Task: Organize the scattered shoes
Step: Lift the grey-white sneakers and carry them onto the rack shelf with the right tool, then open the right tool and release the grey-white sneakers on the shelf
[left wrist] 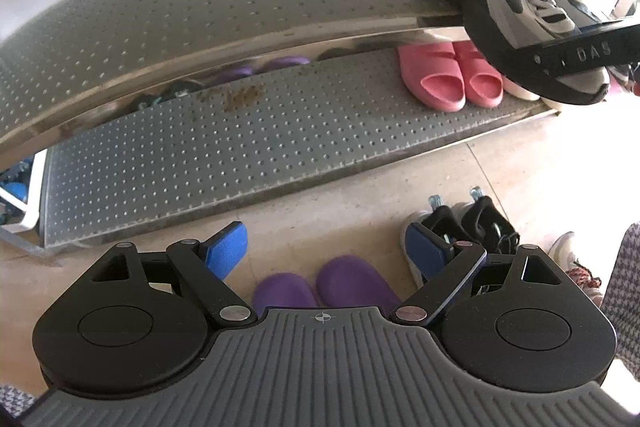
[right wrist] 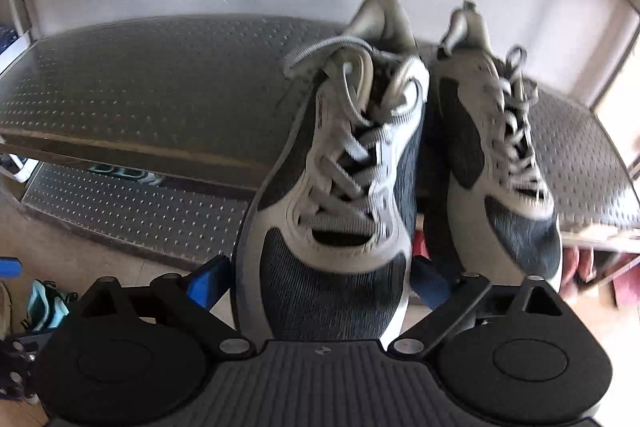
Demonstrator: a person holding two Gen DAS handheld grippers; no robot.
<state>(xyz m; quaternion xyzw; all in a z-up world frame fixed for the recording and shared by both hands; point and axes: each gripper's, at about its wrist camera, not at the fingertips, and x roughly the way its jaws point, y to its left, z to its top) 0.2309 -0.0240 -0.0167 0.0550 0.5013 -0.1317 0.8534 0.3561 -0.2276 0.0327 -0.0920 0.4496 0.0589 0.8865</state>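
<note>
Right wrist view, grey-and-black laced sneakers (right wrist: 340, 163), toes overhanging shelf (right wrist: 140, 87)

In front of me stands a metal shoe rack with perforated shelves. On its upper shelf (right wrist: 160, 83) sit two grey-and-black sneakers (right wrist: 340, 179) side by side at the right end, toes hanging over the front edge. On the lower shelf (left wrist: 200, 163) a pair of pink slides (left wrist: 452, 79) rests near the right end, with a pale shoe just beside it, mostly hidden. On the tiled floor (left wrist: 360, 195) before the rack lie a pair of purple slippers (left wrist: 320, 287) and, near them, a pair of black sneakers (left wrist: 472, 227).
</note>
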